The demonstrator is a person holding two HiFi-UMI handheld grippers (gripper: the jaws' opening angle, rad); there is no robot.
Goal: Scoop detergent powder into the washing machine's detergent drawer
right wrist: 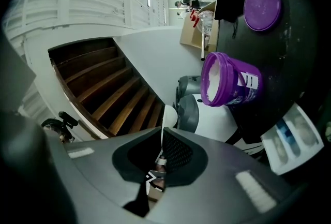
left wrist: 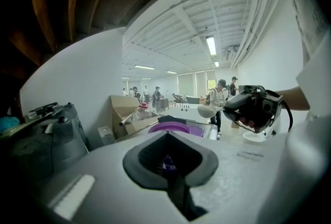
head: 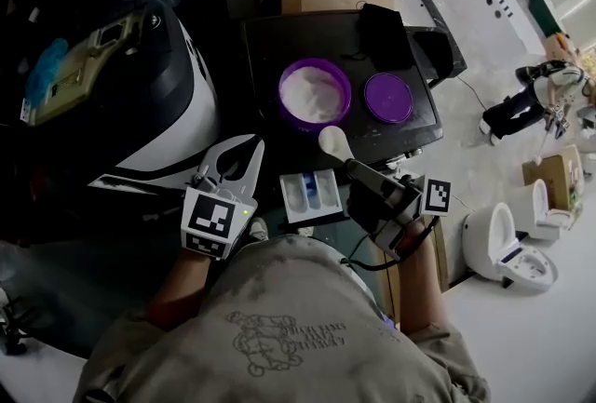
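Right gripper view: right gripper (right wrist: 161,140) fingers clamped on white scoop (right wrist: 168,114) handle; left gripper (head: 236,156) fingers spread, empty.

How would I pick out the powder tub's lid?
Find the dark table in the middle. An open purple tub of white powder stands on it; the lid lies flat just right of it, the same purple, but a plain disc holding nothing.

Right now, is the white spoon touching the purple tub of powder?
Apart. The right gripper view shows the spoon held clear of the tub, with the white machine showing in the gap between them.
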